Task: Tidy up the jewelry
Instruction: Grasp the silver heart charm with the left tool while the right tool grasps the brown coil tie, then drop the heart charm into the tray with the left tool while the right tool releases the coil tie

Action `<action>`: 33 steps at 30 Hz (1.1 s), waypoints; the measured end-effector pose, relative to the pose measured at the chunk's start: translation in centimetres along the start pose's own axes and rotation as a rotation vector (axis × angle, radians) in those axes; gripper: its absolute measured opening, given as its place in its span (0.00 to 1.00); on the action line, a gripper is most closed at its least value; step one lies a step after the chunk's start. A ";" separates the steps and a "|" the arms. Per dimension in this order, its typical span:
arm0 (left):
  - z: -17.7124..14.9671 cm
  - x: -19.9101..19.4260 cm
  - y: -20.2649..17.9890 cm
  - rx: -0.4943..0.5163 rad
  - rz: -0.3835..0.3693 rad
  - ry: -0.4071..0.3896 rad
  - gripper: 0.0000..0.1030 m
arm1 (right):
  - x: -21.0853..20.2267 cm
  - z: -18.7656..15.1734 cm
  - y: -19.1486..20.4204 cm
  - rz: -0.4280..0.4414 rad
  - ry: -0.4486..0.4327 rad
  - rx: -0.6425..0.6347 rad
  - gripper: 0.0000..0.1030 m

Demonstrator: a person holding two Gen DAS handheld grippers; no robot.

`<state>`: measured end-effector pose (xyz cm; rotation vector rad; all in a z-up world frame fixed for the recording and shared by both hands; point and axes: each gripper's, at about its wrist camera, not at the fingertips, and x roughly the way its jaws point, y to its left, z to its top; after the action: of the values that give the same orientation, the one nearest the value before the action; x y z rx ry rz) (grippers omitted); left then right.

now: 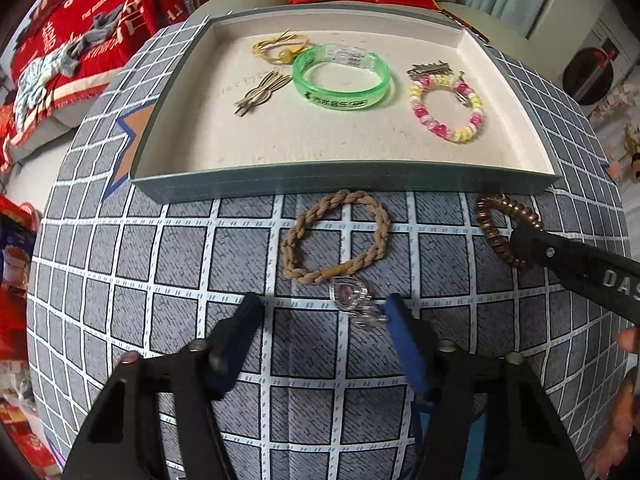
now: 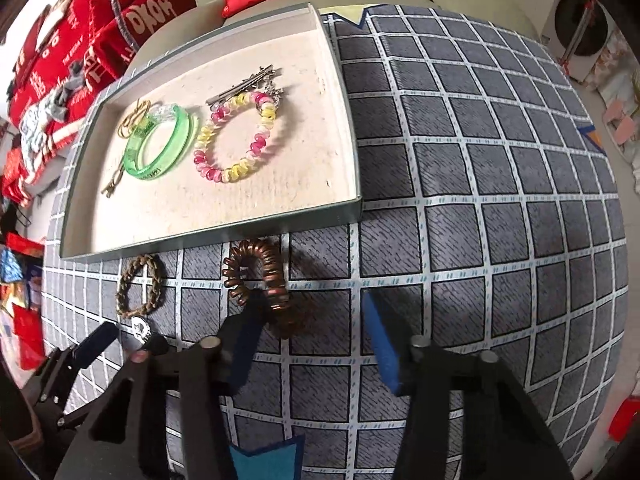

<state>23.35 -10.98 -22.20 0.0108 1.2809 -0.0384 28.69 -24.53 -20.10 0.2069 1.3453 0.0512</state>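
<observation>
The left tongs (image 1: 322, 312), half open, bracket the clear charm (image 1: 354, 300) of the braided hair tie (image 1: 335, 236) on the worktop (image 1: 160, 264); closure should be centred on it. The right tongs (image 2: 310, 312), also parted, straddle one side of the brown coil tie (image 2: 260, 280) just before the tray (image 2: 224, 228).

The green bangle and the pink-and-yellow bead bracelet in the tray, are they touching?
Apart. The left wrist view shows bare tray floor between the green bangle and the bead bracelet; the right wrist view also shows a narrow gap.
</observation>
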 end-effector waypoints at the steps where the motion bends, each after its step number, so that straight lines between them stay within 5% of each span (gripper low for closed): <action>1: -0.1 -0.2 -0.2 0.007 -0.002 -0.002 0.66 | 0.0 0.0 0.2 0.002 0.000 -0.005 0.46; 4: 0.0 -0.3 -0.8 0.030 -0.005 -0.012 0.54 | -0.1 0.1 0.5 -0.002 -0.004 -0.021 0.36; 7: -0.1 -0.6 -1.3 0.053 -0.014 -0.021 0.41 | -0.3 -0.2 0.7 -0.016 -0.006 -0.033 0.14; 18: -1.0 -2.1 0.9 0.063 -0.120 -0.030 0.40 | -1.5 -2.1 -0.8 0.057 -0.015 0.039 0.13; 33: -1.4 -4.1 3.8 0.100 -0.138 -0.064 0.40 | -3.7 -4.4 -1.1 0.126 -0.013 0.111 0.13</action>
<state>20.98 -7.01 -18.74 0.0072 1.2129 -0.2197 23.52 -25.67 -17.68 0.3853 1.3217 0.0813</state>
